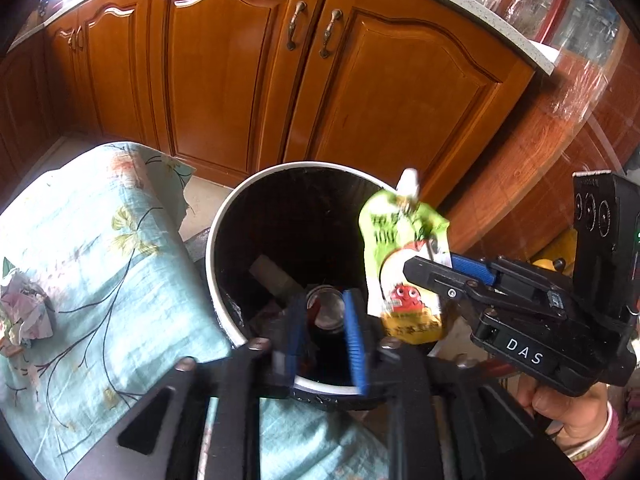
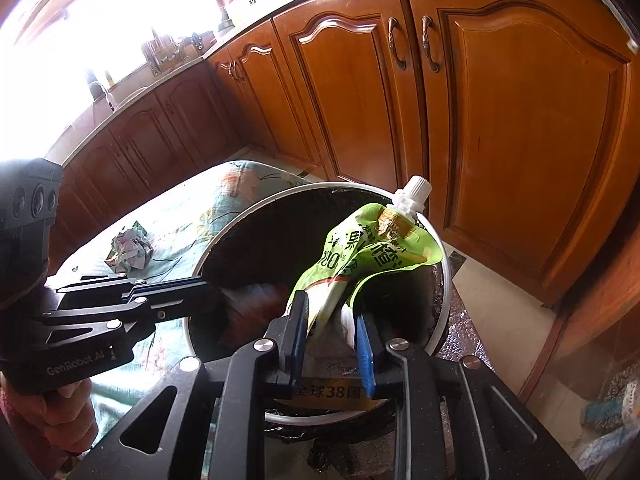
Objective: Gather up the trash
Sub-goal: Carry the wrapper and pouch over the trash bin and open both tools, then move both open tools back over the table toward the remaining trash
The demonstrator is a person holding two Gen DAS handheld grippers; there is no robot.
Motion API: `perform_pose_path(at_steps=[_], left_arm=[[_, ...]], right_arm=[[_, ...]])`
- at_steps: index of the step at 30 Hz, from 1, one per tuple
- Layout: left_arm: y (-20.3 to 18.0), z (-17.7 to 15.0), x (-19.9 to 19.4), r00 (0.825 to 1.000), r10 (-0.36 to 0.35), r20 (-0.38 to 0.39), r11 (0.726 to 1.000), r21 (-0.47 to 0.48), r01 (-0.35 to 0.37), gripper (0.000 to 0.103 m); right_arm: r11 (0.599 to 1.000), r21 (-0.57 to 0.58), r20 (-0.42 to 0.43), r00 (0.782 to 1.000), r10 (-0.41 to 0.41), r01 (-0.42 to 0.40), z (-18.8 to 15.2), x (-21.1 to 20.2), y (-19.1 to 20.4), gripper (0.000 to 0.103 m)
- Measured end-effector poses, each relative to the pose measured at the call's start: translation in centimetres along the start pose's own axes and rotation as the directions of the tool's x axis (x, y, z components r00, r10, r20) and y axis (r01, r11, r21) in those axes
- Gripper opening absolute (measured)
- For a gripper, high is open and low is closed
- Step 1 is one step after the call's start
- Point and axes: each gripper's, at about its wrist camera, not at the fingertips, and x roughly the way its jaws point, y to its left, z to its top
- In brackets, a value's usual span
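Over the black, white-rimmed trash bin [image 1: 212,240] my left gripper [image 1: 326,340] is open, its blue pads touching nothing. Just beyond its fingertips, inside the bin, a blurred drink can [image 1: 324,308] shows its silver top. My right gripper [image 2: 334,332] is shut on the lower part of a green spouted drink pouch [image 2: 360,248], holding it spout up above the bin's [image 2: 444,264] right side. From the left wrist, that pouch [image 1: 400,236] and the right gripper [image 1: 432,264] sit at the bin's right edge. The left gripper [image 2: 212,294] reaches in from the left.
A crumpled paper ball [image 1: 24,316] [image 2: 130,254] lies on the flowered teal tablecloth [image 1: 100,240] left of the bin. Wooden cabinet doors [image 1: 240,80] stand close behind. A grey block [image 1: 272,276] lies in the bin. A hand [image 1: 568,408] grips the right tool.
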Motion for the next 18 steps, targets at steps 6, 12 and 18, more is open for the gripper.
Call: perform_pose_path(at_steps=[6,12,18], left_arm=[[1.0,-1.1,-1.7,1.000,-0.004,0.029,0.999,-0.037,0.005,0.030],[3.3,-3.8,-4.0,0.998,-0.003,0.062,0.994,-0.113,0.010,0.032],[5.1,-7.1,-6.9,0.996,0.027,0.090,0.982,-0.189,-0.009,0.034]], right_arm=[[0.999,0.037,0.032,0.999,0.016,-0.018,-0.5,-0.5,-0.4,0.039],[0.997,0.062,0.077,0.996,0.038,-0.043,-1.1,-1.7,0.4,0.044],[0.991,0.083,0.142,0.986,0.090,-0.103,-2.4,-3.5,2.7,0.070]])
